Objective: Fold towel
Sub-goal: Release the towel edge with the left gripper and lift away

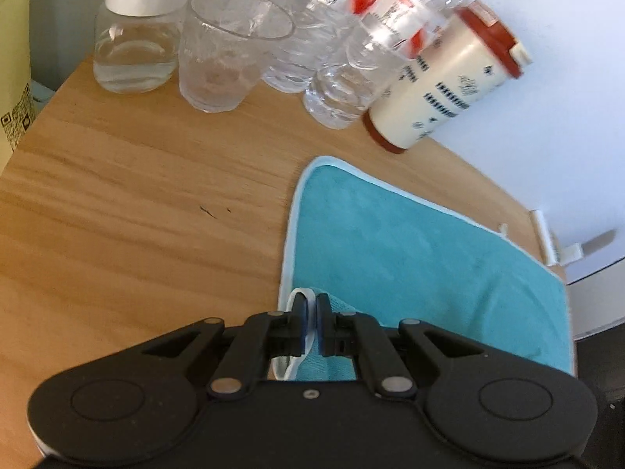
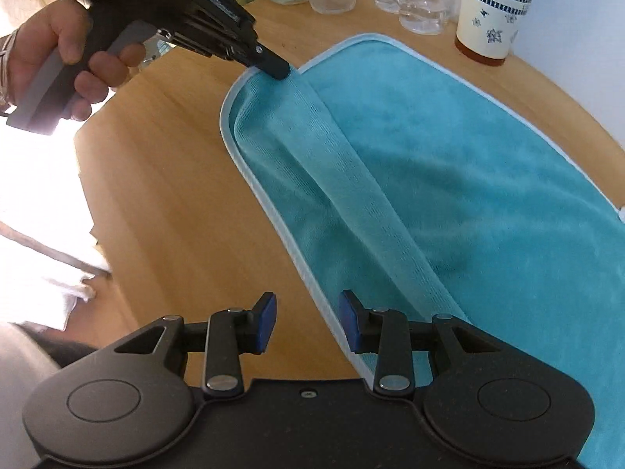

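Teal towel (image 2: 449, 164) flat on wooden table (image 1: 136, 203), near bottles (image 1: 336, 58). Left claw (image 1: 311, 314) pinching lifted towel corner. Right claw (image 2: 308, 318) spread, straddling near white-trimmed edge.

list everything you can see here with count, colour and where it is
towel: one, teal with pale trim, on the table, near corner lifted
table: one, light wood, under everything
glass jar: one, clear with white lid, far left of the back row
tumbler: one, clear, right of the jar
plastic bottles: several, clear with red labels, exact count unclear
canister: one, cream with red base, back right by the towel
hand: one, holding the left tool's handle
left tongs: black, shut on towel corner
right tongs: black with blue pads, open over the towel's near edge
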Tool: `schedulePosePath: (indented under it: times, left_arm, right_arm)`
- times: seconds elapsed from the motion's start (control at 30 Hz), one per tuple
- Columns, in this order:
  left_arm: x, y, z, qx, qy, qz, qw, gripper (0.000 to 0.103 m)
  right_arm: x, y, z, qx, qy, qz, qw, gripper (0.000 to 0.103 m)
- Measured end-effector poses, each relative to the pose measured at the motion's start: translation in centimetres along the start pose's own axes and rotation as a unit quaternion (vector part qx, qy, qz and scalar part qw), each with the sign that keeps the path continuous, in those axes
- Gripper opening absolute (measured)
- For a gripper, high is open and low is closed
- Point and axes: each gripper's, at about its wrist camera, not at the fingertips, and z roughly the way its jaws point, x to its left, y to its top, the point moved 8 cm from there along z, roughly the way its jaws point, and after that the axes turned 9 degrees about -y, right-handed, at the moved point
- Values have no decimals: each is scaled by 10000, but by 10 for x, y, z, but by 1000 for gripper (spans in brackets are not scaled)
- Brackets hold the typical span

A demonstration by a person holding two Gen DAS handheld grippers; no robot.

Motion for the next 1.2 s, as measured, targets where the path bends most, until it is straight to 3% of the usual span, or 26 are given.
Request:
schedulePosePath:
  times: [0.07,0.13,0.27,0.33,0.5,0.6,0.67,0.73,0.8,0.9,1.0,1.07,1.1,1.13,1.2]
  left_arm:
    - [0,-1,0,31,145,100,9998,19]
    - [0,-5,-6,40,199,175,9996,38]
    - [4,-20,-23,163,140,279,9994,39]
    - [8,-30,-27,301,195,284,9990,39]
    - [12,-46,-25,388,248,292,9985,42]
    - [8,-44,-21,260,60,304,9992,45]
    - [3,-41,-17,295,-6,248,9993,44]
    - [-1,-41,-16,335,-66,236,9991,24]
    - [-4,-43,-19,301,-117,241,9992,21]
    - [-9,-47,-22,250,-195,248,9992,7]
    - [-15,-50,-26,199,-273,256,9991,5]
    - [-18,-52,-28,165,-324,261,9990,5]
    - [-20,-54,-29,148,-350,263,9989,5]
    - [-21,-55,-30,131,-376,266,9989,5]
    - [-24,-57,-34,98,-417,233,9988,5]
  right_arm:
    - [-3,0,7,124,-239,-101,9996,40]
    - [-2,-1,7,123,-237,-129,9996,39]
    - [0,-1,9,175,-422,-373,9983,27]
    - [-5,1,11,223,-414,-302,9984,11]
    - [-13,-1,11,301,-182,-87,9993,9]
    - [-10,-4,9,274,-205,-76,9994,9]
    - [-11,-3,11,285,-185,-6,9994,9]
    - [-12,-3,11,294,-163,75,9994,9]
    - [-12,-3,10,288,-156,141,9994,9]
    - [-11,-3,11,289,-180,195,9992,10]
    - [-14,-7,7,251,-163,371,9989,12]
    - [-22,-10,-4,95,-239,536,9982,21]
    - [-26,-12,-9,39,-299,582,9978,33]
    - [-34,-17,-19,-42,-403,679,9969,38]
    - [-55,-32,-36,-150,-602,961,9934,40]
